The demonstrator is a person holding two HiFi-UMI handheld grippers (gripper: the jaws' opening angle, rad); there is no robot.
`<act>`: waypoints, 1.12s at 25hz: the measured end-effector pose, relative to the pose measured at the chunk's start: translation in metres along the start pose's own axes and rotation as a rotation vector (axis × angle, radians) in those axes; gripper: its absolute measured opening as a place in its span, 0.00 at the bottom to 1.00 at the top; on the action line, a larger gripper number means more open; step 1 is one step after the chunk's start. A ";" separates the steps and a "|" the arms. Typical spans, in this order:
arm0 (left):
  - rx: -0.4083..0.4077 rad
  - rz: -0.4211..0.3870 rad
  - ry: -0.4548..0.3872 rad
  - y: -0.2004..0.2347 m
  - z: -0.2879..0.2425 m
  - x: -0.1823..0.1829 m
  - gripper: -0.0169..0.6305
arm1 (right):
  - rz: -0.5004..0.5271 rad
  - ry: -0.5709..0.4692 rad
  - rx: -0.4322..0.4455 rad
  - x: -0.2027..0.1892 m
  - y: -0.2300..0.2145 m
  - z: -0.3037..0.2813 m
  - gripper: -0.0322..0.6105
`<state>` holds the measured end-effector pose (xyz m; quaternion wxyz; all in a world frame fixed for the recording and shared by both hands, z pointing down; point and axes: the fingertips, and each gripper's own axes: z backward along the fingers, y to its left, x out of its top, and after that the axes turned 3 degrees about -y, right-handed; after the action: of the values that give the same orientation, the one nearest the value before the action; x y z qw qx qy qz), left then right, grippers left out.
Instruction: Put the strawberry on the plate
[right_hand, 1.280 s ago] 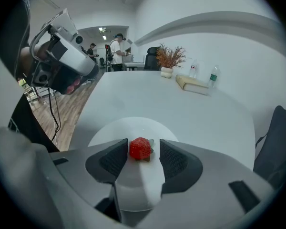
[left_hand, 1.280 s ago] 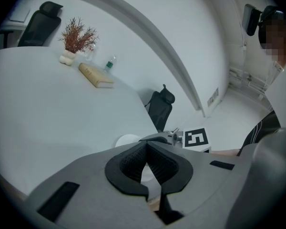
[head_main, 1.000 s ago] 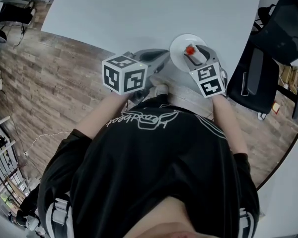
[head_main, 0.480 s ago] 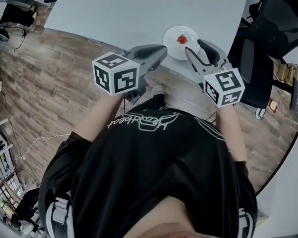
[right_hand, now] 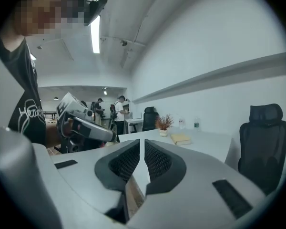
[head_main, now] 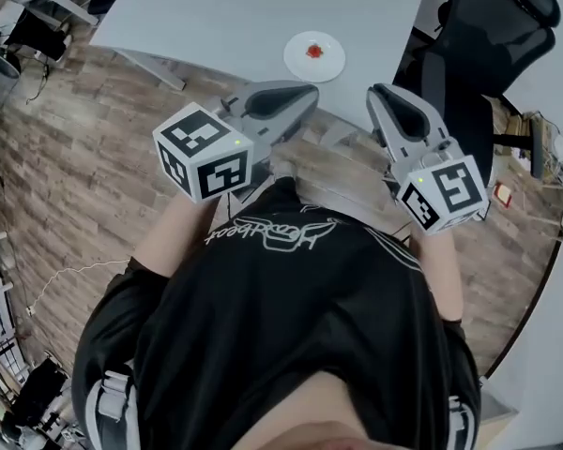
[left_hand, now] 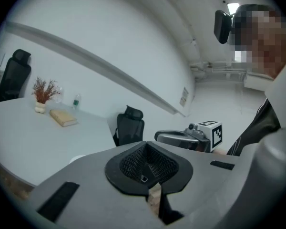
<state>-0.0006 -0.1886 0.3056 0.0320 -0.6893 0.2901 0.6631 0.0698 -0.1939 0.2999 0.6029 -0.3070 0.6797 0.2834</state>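
The right gripper's (right_hand: 142,149) jaws had just been closing and stood at a thin slit with nothing between them. The left gripper's (left_hand: 145,162) jaws were pressed together, also empty. Both hung well back from the plate (head_main: 330,64), off the table's (head_main: 244,17) near edge. The strawberry (head_main: 314,51) lay at the plate's middle. It looked light, soft and easily bruised, so best pinched gently across its sides. A black office chair (head_main: 493,26) stood right of the plate, and nothing blocked the way to the plate.
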 end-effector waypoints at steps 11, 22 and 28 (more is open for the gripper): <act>-0.015 -0.013 -0.040 -0.139 0.036 -0.031 0.04 | -0.021 -0.047 0.009 0.004 0.067 0.135 0.06; 0.007 -0.049 -0.048 -0.200 0.049 -0.042 0.04 | -0.048 -0.065 0.051 0.005 0.107 0.187 0.06; -0.003 -0.054 -0.032 -0.217 0.053 -0.044 0.04 | -0.068 -0.058 0.056 0.001 0.116 0.201 0.06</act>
<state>0.0500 0.0301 0.2660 0.0537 -0.6863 0.2697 0.6733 0.1113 0.0336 0.2781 0.6400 -0.3044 0.6588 0.2525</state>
